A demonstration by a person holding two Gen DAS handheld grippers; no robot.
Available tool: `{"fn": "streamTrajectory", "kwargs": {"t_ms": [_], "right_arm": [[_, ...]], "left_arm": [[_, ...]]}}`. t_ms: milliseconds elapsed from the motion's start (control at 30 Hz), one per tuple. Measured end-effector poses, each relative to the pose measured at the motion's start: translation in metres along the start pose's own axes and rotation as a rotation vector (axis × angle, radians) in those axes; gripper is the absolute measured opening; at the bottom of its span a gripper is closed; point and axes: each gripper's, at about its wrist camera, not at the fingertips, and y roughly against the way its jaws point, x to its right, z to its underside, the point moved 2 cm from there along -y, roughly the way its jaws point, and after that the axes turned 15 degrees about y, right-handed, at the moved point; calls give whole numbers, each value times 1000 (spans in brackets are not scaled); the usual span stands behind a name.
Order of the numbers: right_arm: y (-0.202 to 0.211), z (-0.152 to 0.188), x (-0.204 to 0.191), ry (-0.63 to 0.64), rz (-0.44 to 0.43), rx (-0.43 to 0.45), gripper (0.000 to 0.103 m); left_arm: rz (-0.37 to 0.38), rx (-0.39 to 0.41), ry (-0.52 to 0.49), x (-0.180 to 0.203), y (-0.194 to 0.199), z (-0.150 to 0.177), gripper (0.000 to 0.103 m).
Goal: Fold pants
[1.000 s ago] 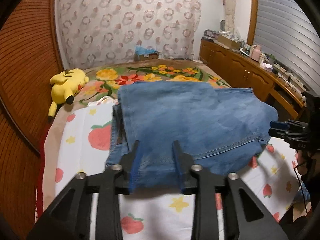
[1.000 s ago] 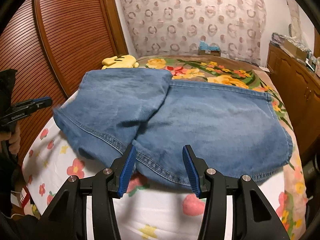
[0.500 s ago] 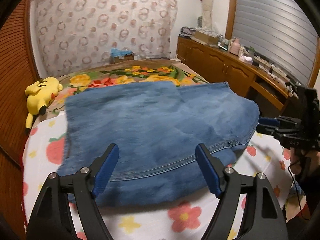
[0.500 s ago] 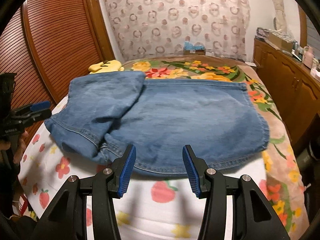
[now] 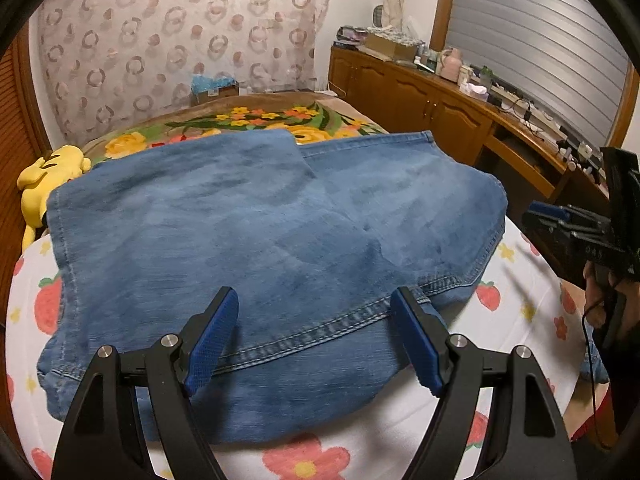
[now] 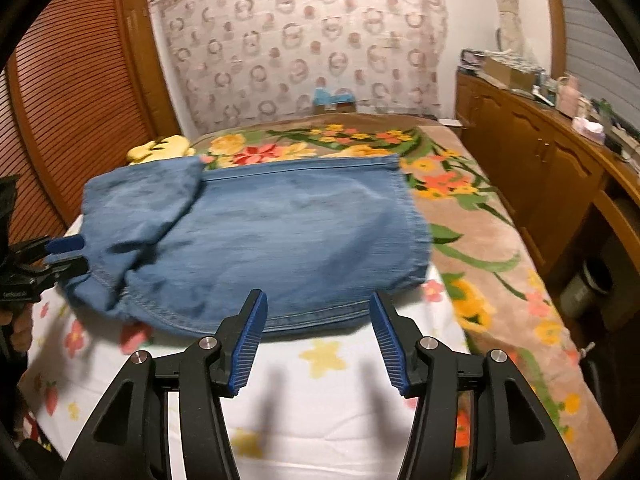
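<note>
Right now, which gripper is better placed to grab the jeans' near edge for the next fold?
Left. The left gripper hangs over the jeans, jaws open astride the hem. The right gripper, jaws opening, sits short of the edge, over bare sheet.

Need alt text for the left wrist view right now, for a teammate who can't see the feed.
Folded blue jeans lie on a bed sheet printed with strawberries and flowers, with the left tool open just above their near hem. The right tool shows at the right edge, and a yellow plush toy lies far left.

Circle-patterned curtain (image 5: 180, 40), wooden cabinets (image 5: 420, 100), slatted wooden doors (image 6: 72, 92), floral bedspread (image 6: 480, 220)
</note>
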Motion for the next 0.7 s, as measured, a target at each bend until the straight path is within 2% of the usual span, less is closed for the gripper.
{"fn": "streamTrajectory", "kwargs": {"t_ms": [367, 700], "right_arm": [[-7, -3, 1, -47, 72, -39, 56], [-21, -13, 17, -105, 44, -64, 56]], "left_arm": [[-8, -31, 0, 1, -7, 6, 79], [-7, -32, -6, 4, -7, 6, 79]]}}
